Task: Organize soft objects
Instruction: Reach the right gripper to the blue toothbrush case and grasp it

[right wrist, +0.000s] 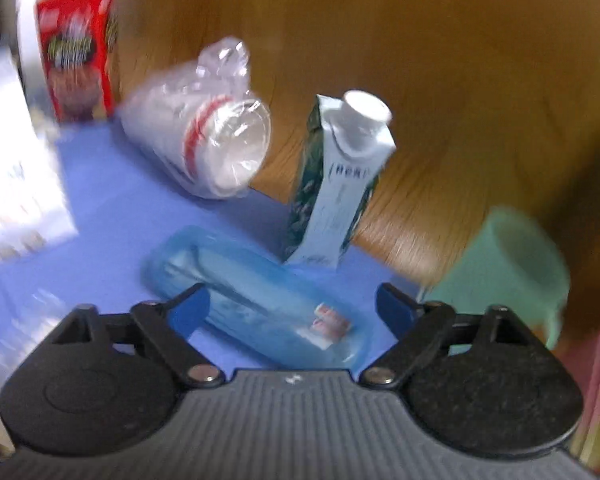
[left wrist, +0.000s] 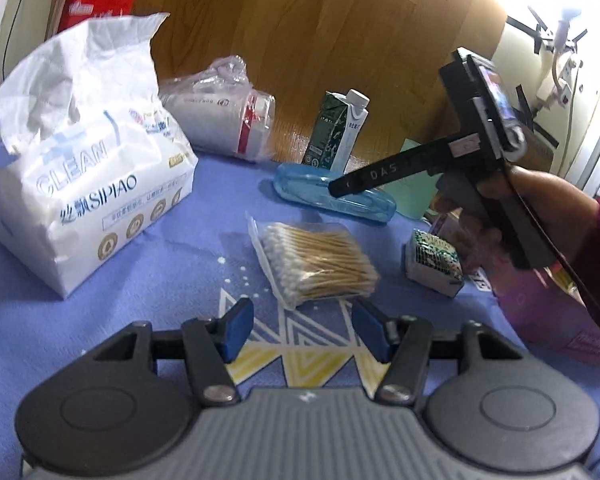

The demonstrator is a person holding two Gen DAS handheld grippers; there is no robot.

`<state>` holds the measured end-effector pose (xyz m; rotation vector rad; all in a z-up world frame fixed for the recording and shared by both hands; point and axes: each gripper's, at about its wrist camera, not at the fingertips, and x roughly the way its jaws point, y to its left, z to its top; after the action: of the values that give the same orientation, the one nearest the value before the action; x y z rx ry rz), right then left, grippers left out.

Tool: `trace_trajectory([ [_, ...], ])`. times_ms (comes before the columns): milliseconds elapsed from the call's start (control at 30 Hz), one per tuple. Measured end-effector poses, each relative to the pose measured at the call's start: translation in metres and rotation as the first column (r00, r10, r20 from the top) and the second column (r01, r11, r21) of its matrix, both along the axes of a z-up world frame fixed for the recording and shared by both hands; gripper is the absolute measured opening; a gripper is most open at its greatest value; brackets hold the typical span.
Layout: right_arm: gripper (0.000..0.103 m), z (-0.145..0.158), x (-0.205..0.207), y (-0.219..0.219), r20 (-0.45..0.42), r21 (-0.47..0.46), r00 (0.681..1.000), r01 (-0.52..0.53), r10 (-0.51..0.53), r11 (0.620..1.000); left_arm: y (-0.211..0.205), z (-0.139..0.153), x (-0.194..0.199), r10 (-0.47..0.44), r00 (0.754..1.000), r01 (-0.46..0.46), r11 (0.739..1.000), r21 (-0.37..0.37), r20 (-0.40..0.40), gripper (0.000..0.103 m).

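Observation:
A white tissue pack (left wrist: 80,184) stands at the left on the blue cloth (left wrist: 172,280). A bag of cotton swabs (left wrist: 316,262) lies just ahead of my left gripper (left wrist: 304,328), which is open and empty. A stack of paper cups in plastic wrap (left wrist: 220,116) lies behind; it also shows in the right wrist view (right wrist: 204,136). My right gripper (right wrist: 292,312) is open and empty, hovering over a blue transparent toothbrush case (right wrist: 260,304). In the left wrist view the right gripper (left wrist: 340,188) is over that case (left wrist: 332,196).
A green-and-white carton (right wrist: 336,184) stands behind the case. A mint cup (right wrist: 504,264) is at the right, a red box (right wrist: 76,48) at the back left. A small patterned box (left wrist: 432,260) and a pink pack (left wrist: 556,312) lie at the right. A wooden wall backs the table.

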<state>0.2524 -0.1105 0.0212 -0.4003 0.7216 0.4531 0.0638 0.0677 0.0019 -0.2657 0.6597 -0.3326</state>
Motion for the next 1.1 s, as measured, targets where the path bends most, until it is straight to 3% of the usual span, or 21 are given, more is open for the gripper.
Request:
trace_trajectory([
  [167,0.095,-0.009,0.019,0.009,-0.094,-0.104,0.989,-0.126,0.117,0.986,0.003,-0.002,0.002,-0.011,1.000,0.010,1.000,-0.030,-0.010,0.061],
  [233,0.087,-0.017,0.025,0.012,-0.114,-0.117,0.986,-0.137,0.124,0.984,0.005,-0.002,0.002,-0.010,1.000,0.010,0.999,-0.038,-0.013,0.061],
  [300,0.079,-0.015,0.030,0.008,-0.157,-0.040,0.981,-0.123,0.115,0.992,0.007,-0.002,0.003,-0.006,1.000,0.005,0.999,-0.047,-0.016,0.061],
  [400,0.064,-0.013,0.022,0.009,-0.155,-0.017,0.982,-0.117,0.113,0.993,0.008,-0.002,0.002,-0.002,1.000,0.001,0.999,-0.055,-0.019,0.061],
  [500,0.058,-0.009,0.012,0.011,-0.154,0.012,0.988,-0.013,0.015,1.000,0.007,-0.002,0.000,0.003,1.000,-0.004,0.999,-0.053,-0.016,0.064],
  [667,0.057,0.009,-0.012,0.001,-0.188,0.181,0.979,0.114,-0.079,0.977,0.008,-0.001,-0.001,0.012,1.000,-0.012,0.998,-0.054,-0.013,0.064],
  [867,0.056,0.036,-0.078,-0.032,-0.186,0.376,0.979,0.154,-0.088,0.914,0.009,0.000,-0.003,0.019,1.000,-0.019,0.999,-0.049,-0.010,0.064],
  [1100,0.056,0.018,-0.195,-0.079,-0.160,0.431,0.982,0.165,-0.105,0.887,0.001,0.003,-0.006,0.024,1.000,-0.023,1.000,0.000,0.009,0.072],
])
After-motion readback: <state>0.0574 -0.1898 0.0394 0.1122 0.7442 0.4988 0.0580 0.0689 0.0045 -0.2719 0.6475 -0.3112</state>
